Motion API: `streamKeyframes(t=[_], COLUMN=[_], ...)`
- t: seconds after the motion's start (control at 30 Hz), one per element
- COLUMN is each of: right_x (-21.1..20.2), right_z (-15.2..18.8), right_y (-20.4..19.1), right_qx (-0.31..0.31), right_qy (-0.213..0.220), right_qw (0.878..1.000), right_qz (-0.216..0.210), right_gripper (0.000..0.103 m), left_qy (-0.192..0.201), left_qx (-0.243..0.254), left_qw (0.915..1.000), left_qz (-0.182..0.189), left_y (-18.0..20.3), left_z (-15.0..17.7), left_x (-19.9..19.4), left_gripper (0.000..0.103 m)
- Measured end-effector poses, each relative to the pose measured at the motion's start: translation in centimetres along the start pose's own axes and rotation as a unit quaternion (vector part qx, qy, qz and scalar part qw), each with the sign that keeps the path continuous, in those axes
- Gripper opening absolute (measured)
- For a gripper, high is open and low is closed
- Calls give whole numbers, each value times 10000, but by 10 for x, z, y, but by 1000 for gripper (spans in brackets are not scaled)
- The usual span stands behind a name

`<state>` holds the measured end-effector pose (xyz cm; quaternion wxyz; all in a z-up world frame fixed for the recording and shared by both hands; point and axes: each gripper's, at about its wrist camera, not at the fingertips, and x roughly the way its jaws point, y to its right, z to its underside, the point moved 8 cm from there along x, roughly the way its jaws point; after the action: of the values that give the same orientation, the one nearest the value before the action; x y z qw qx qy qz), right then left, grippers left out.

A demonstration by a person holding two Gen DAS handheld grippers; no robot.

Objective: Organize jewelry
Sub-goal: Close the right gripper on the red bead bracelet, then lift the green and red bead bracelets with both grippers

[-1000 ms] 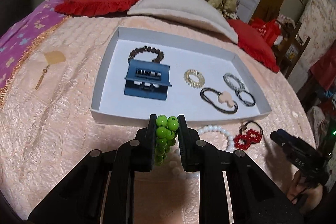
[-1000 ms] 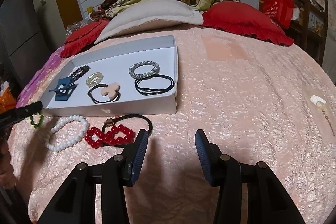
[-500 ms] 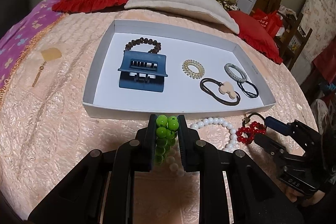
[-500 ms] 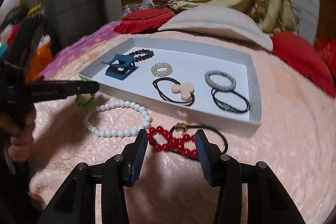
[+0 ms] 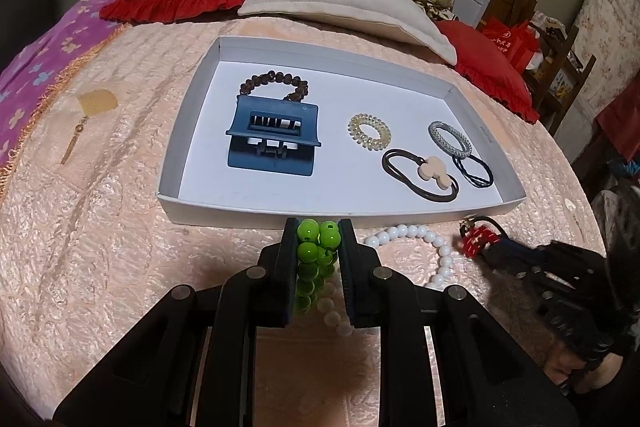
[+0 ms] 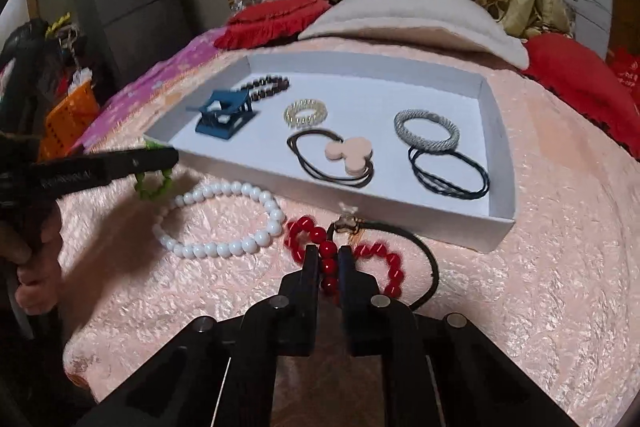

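Left wrist view: left gripper (image 5: 318,227) pinches a green bead bracelet (image 5: 314,253) between both fingers, the loop hanging down in the gap, just short of the near wall of the white tray (image 5: 280,215). Tray sits on a peach quilted bedspread (image 5: 100,227). Inside it, left to right: brown bead bracelet (image 5: 274,87) at the back, touching the blue claw clip (image 5: 272,143) in front of it; clear spiral hair tie (image 5: 369,131); brown hair tie with a beige charm (image 5: 424,173); grey braided ring (image 5: 450,139) touching a dark hair tie (image 5: 474,169).

White bead bracelet (image 5: 412,247) lies on the bedspread just outside the tray's near wall, part of it passing under the left gripper. A gold tassel earring on a card (image 5: 86,119) lies well to the left of the tray.

Right wrist view: right gripper (image 6: 329,259) is closed on a red bead bracelet (image 6: 328,259), fingers pressed against a run of beads at the loop's middle. Bracelet rests on the bedspread near the tray's front wall, tangled with a black cord hair tie (image 6: 424,255). White bead bracelet just left of it. Left gripper visible at far left, green beads in its tip, beside the tray's corner. Some motion blur.
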<state>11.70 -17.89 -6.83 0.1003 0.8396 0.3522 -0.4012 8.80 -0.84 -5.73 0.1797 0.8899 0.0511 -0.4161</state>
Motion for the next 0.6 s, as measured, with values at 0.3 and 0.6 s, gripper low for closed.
streamKeyframes(t=[0.3, 0.6], right_x=[-44, -55], right_z=[-12, -15], right_y=[5, 0], right_qx=[546, 596], right_qy=[633, 825], right_qw=[9959, 9937], right_qz=[-340, -472], right_gripper=[9, 9], left_qy=[26, 81], left_qx=[31, 259], left_qw=[10000, 9996], left_qz=[-9, -115], left_y=[1, 8], left_z=[0, 2], left_x=[0, 3], left_gripper=[17, 17])
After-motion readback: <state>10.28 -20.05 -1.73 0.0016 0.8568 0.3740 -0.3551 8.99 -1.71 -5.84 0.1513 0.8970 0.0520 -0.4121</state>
